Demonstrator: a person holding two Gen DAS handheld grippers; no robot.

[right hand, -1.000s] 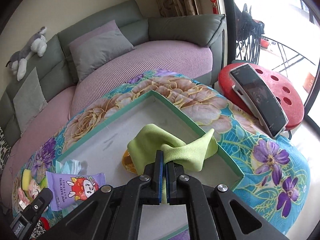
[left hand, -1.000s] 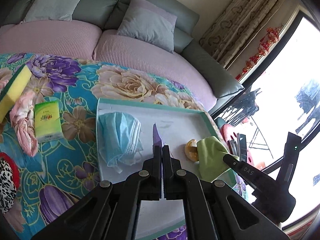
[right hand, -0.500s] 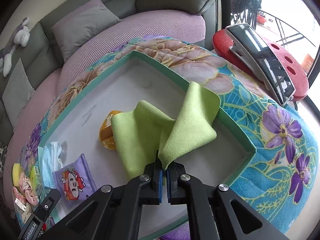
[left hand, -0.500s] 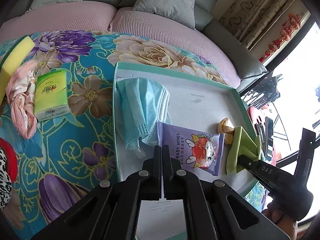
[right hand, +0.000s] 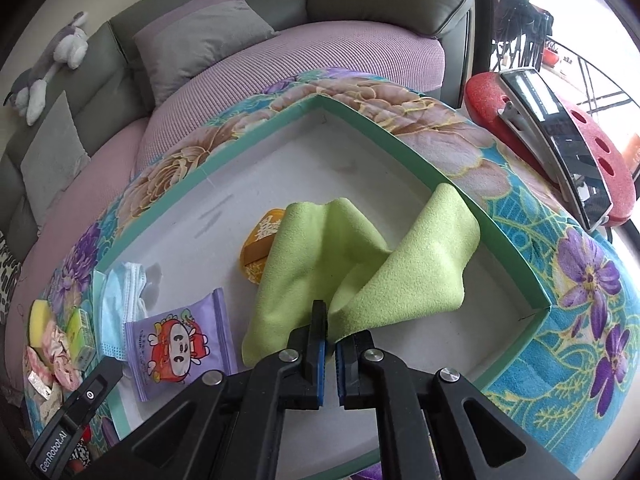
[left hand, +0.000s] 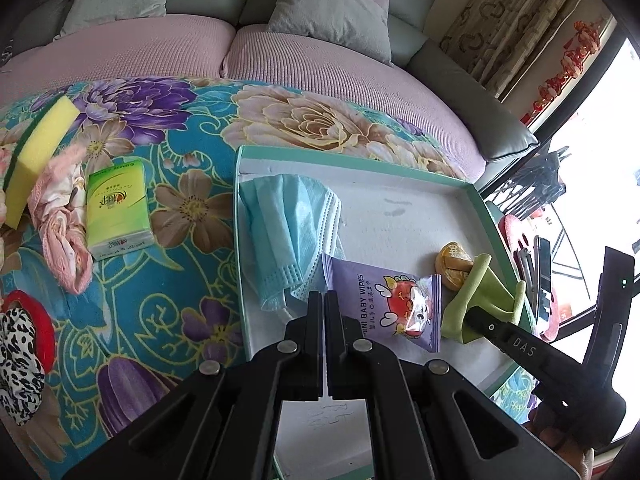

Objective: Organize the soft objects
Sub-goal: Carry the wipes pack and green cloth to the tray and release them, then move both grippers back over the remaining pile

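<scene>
A white tray with a teal rim (left hand: 360,156) (right hand: 440,176) lies on the flowered blanket. In it are a blue face mask (left hand: 288,232) (right hand: 116,304), a purple baby-wipes packet (left hand: 392,308) (right hand: 180,348), a small orange item (left hand: 452,264) (right hand: 262,240) and a green cloth (right hand: 360,260) (left hand: 476,300). My left gripper (left hand: 324,294) hangs shut and holds nothing, just above the near edge of the mask and packet. My right gripper (right hand: 331,320) is low over the tray. Its jaws stand a sliver apart, with the cloth's gathered edge between the tips.
Left of the tray on the blanket lie a yellow sponge (left hand: 36,152), a green tissue pack (left hand: 116,208), a pink cloth (left hand: 60,232) and a leopard-print item (left hand: 16,360). A sofa with cushions curves behind. A red stool (right hand: 616,184) bearing a phone stands to the right.
The wipes packet, edge-on at my left tips a second ago, now lies flat in the tray. My right gripper has sunk, the green cloth has settled on the tray floor, and a thin gap has appeared between the jaws.
</scene>
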